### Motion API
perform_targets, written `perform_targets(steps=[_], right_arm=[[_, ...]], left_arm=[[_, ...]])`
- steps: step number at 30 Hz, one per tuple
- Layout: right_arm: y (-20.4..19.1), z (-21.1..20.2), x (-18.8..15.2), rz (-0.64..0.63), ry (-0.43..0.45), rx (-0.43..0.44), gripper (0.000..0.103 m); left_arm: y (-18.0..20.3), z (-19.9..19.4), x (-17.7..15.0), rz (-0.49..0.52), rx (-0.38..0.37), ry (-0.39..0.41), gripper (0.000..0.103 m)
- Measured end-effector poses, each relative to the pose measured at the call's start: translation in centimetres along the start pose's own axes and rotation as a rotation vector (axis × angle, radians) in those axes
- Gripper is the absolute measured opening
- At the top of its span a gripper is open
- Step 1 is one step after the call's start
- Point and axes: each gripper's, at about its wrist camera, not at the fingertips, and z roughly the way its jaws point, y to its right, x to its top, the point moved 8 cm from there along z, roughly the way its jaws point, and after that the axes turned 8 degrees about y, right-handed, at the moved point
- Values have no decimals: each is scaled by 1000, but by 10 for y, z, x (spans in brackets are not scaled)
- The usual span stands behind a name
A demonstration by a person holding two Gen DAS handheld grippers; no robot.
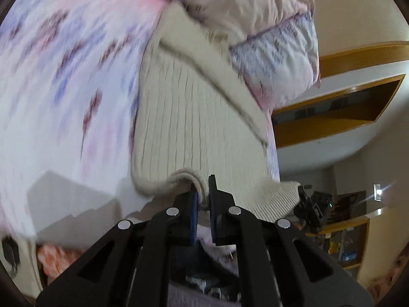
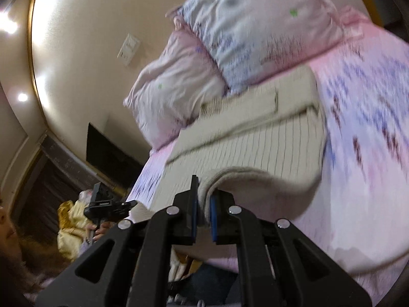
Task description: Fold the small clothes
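Left wrist: cream ribbed sweater (image 1: 189,117), sleeves folded across, hem lifted.

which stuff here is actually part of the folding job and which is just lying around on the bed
In the job:
cream ribbed sweater
left gripper, shut on its hem
right gripper, shut on its hem

Just lying about:
pink pillow
floral pillow
floral bedsheet

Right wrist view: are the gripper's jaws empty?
No: the right gripper is shut on the near hem of the cream ribbed sweater, pinched between its blue pads.
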Motion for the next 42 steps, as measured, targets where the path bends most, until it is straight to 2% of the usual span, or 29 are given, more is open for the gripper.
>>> perform_targets(steps=[3,7,11,15,18,20,23,26,31,32,35,36,37,39,40,41,42], right_arm=[[-3,16,19,-66,54,-60,8],[0,37,52,-183,146,-195,7],[5,59,82,-260,226,-282,7],[23,96,117,-311,291,-402,7],[44,120,134,-270,301,-446,7],[64,142,142,-231,274,-477,7],[86,167,148,-176,235,-511,7],[97,179,157,-122,245,-514,7],[139,201,149,26,169,-608,9],[147,205,145,66,151,-612,10],[158,213,136,117,109,-608,28],[156,212,136,107,107,-604,39],[151,208,138,86,113,-611,54],[143,191,146,62,170,-635,72],[139,182,150,51,200,-638,73],[137,170,155,38,231,-639,73],[138,160,157,32,236,-652,68]], left_arm=[[6,4,35,41,22,81,7],[16,16,86,73,58,179,7],[31,39,140,129,94,269,7],[42,70,187,146,106,312,6],[39,99,215,147,149,322,6],[32,119,226,125,165,309,6],[22,137,234,110,180,296,6],[18,144,244,96,176,310,6],[-1,169,250,69,241,268,6],[-6,175,249,63,253,255,6],[-11,183,244,56,255,233,7],[-11,183,244,58,251,229,7],[-10,181,244,62,247,226,8],[-6,173,243,74,226,213,30],[-4,167,243,75,216,216,56],[0,159,243,81,199,228,77],[2,146,243,101,223,256,83]])
